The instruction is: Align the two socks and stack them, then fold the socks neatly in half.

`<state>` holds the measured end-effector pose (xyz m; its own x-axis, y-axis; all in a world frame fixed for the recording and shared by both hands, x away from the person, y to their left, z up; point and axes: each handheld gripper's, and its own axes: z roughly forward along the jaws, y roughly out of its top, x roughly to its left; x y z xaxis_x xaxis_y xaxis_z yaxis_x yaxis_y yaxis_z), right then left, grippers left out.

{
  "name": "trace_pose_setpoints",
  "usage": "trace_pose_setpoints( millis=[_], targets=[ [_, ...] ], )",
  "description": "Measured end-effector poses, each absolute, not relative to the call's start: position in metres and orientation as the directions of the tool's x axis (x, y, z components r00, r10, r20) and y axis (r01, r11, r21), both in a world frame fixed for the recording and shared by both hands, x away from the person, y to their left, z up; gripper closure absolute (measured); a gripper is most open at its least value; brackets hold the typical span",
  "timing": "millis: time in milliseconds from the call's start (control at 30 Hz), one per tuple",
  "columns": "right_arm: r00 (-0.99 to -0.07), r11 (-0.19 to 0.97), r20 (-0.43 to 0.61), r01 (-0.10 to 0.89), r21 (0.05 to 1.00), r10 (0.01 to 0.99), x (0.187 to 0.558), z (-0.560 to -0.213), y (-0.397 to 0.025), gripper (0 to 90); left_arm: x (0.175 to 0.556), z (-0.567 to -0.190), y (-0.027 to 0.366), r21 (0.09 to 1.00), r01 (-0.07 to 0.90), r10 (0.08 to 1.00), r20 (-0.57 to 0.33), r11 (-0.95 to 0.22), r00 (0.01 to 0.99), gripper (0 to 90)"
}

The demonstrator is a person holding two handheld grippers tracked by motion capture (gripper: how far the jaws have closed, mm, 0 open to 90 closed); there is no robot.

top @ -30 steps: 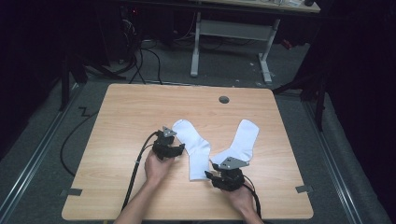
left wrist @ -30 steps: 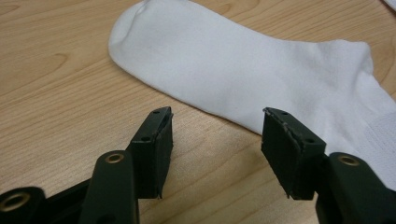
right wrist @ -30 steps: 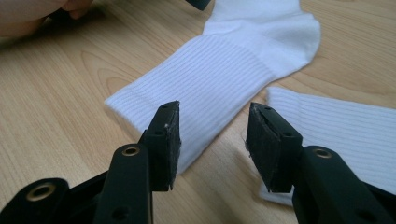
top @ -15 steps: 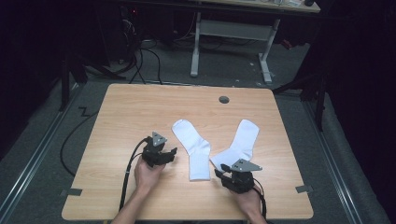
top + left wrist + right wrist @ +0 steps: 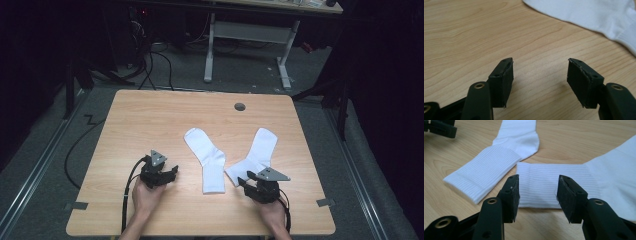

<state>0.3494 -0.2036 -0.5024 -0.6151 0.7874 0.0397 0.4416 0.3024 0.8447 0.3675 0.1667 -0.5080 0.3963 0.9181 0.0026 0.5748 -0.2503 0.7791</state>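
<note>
Two white socks lie flat on the wooden table [image 5: 150, 120]. The left sock [image 5: 206, 157] runs down the middle, and its ribbed cuff [image 5: 481, 172] points toward the front edge. The right sock [image 5: 255, 154] lies beside it, its cuff [image 5: 541, 183] just beyond my right gripper [image 5: 537, 195], which is open and holds nothing. My left gripper [image 5: 170, 172] rests open over bare wood, left of the left sock [image 5: 596, 17]. In the left gripper view its jaws stand wide apart around nothing [image 5: 540, 80].
A round cable hole [image 5: 240, 106] sits near the table's far edge. Grey tape marks [image 5: 76, 205] [image 5: 325, 202] lie at the two front corners. Cables trail from both grippers off the front edge. Desk legs [image 5: 210, 45] stand on the floor beyond.
Both grippers have drawn back from the socks toward the front edge. The left one, which was at the left sock, now rests apart from it on bare wood.
</note>
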Motion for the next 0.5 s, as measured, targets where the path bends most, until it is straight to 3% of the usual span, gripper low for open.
trace_pose_setpoints(
  millis=[267, 500],
  targets=[
    [-0.534, 0.289, 0.017, 0.484, 0.826, 0.845, 0.365, -0.498, -0.221, 54.1, 0.364, -0.510, 0.168, 0.762, 0.593, 0.922, 0.012, -0.259, 0.386, 30.1],
    [-0.470, 0.275, 0.005, 0.524, 0.806, 0.883, 0.384, -0.495, -0.231, 56.0, 0.364, -0.510, 0.168, 0.761, 0.596, 0.924, 0.012, -0.257, 0.382, 28.2]
  ],
)
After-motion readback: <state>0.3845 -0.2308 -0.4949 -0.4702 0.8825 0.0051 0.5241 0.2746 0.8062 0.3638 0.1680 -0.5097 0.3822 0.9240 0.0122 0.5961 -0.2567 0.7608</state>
